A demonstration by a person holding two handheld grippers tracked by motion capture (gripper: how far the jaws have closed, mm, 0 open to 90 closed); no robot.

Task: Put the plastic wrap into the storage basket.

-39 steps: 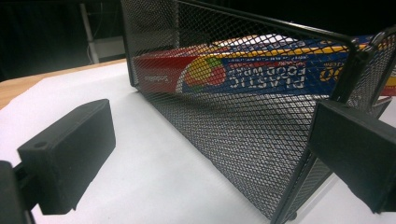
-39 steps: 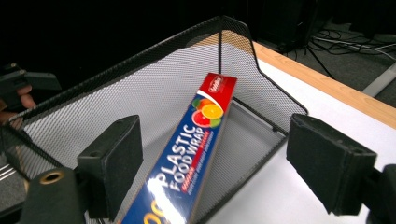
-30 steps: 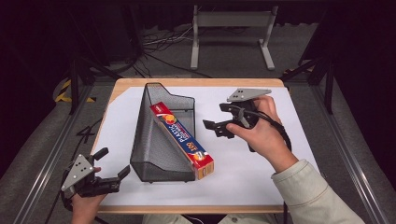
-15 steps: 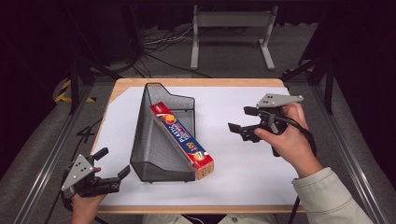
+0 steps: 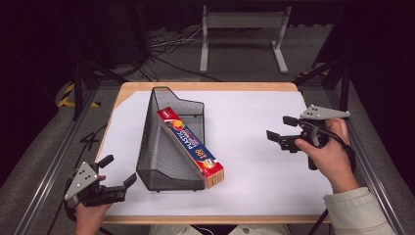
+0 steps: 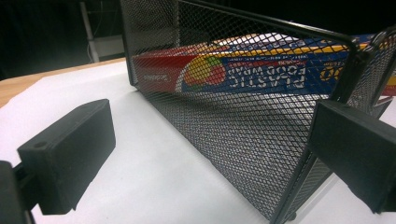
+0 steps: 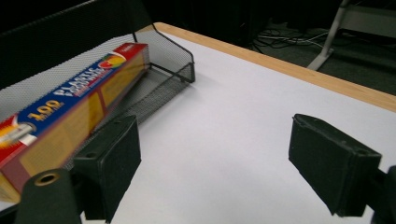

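A black wire-mesh basket (image 5: 161, 147) lies on its side on the white-covered table (image 5: 254, 166), left of centre. A long red, blue and yellow plastic food wrap box (image 5: 191, 144) rests slanted in it, its near end poking out of the open side. My left gripper (image 5: 119, 169) is open at the table's near left corner and points at the basket's mesh wall (image 6: 243, 140), through which the box (image 6: 261, 77) shows. My right gripper (image 5: 279, 128) is open and empty over bare table at the right, well apart from the box (image 7: 70, 107) and the basket (image 7: 168, 70).
The table's wooden edge (image 5: 205, 86) runs along the far side. Behind it a white metal stand (image 5: 242, 29) and cables lie on the dark floor. Metal frame rails (image 5: 49, 166) flank the table on both sides.
My right gripper has moved to the right and a little nearer to the person, away from the basket. The left gripper, the basket and the box have kept still.
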